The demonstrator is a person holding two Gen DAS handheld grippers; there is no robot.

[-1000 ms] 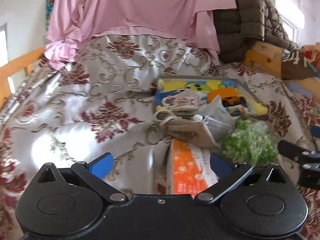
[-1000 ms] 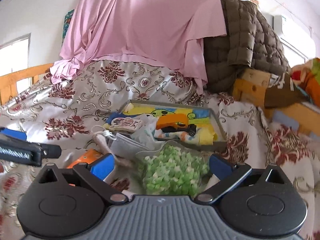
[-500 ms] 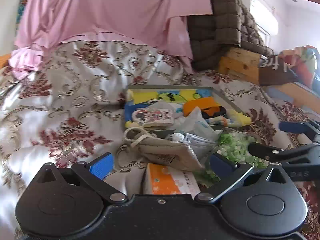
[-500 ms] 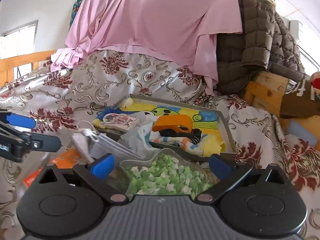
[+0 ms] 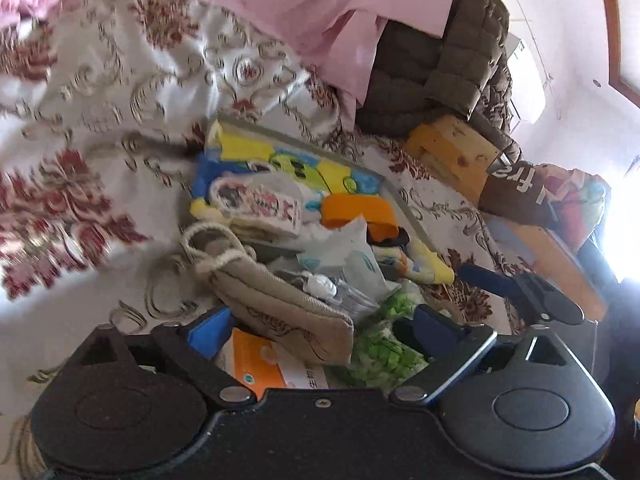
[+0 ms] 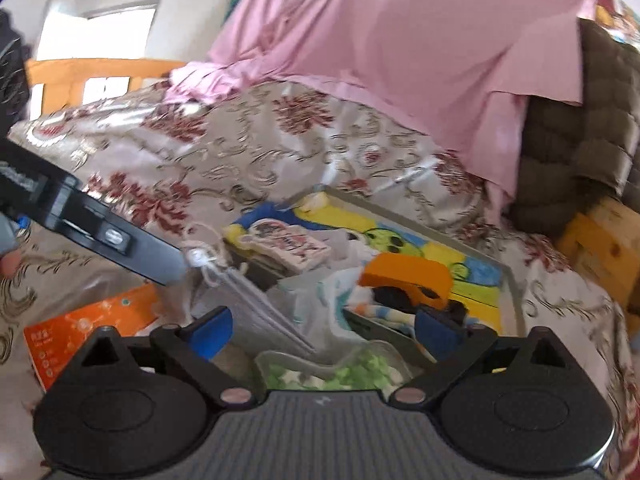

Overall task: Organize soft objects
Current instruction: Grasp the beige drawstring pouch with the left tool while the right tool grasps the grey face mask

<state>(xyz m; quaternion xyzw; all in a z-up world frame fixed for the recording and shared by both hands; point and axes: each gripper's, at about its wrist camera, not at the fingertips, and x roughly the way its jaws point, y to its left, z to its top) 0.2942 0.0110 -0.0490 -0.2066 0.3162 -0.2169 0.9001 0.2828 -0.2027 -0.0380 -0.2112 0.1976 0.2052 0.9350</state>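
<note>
A pile of soft things lies on the bedspread in front of a grey tray (image 5: 404,210). My left gripper (image 5: 320,328) hangs low over it, jaws wide but closing. A beige drawstring pouch (image 5: 280,304) and an orange tissue pack (image 5: 260,364) lie between its blue pads, which do not press on them. My right gripper (image 6: 324,332) is just to the right, jaws also closing, with a clear bag of green pieces (image 6: 340,372) between its pads and no grip. A grey mask pack (image 6: 260,312) lies beside that bag. The tray (image 6: 516,300) holds a cartoon towel, a printed pouch and an orange item (image 6: 404,276).
The floral bedspread (image 5: 100,128) spreads to the left and behind. A pink sheet (image 6: 400,40) and a brown quilted jacket (image 5: 440,60) hang at the back. Wooden boxes (image 5: 452,152) stand to the right. One of the left gripper's fingers (image 6: 120,240) crosses the right wrist view.
Both grippers have moved forward and down onto the pile and rolled, so the views tilt. The pouch and the green bag now lie between the pads. Both jaws have narrowed slightly.
</note>
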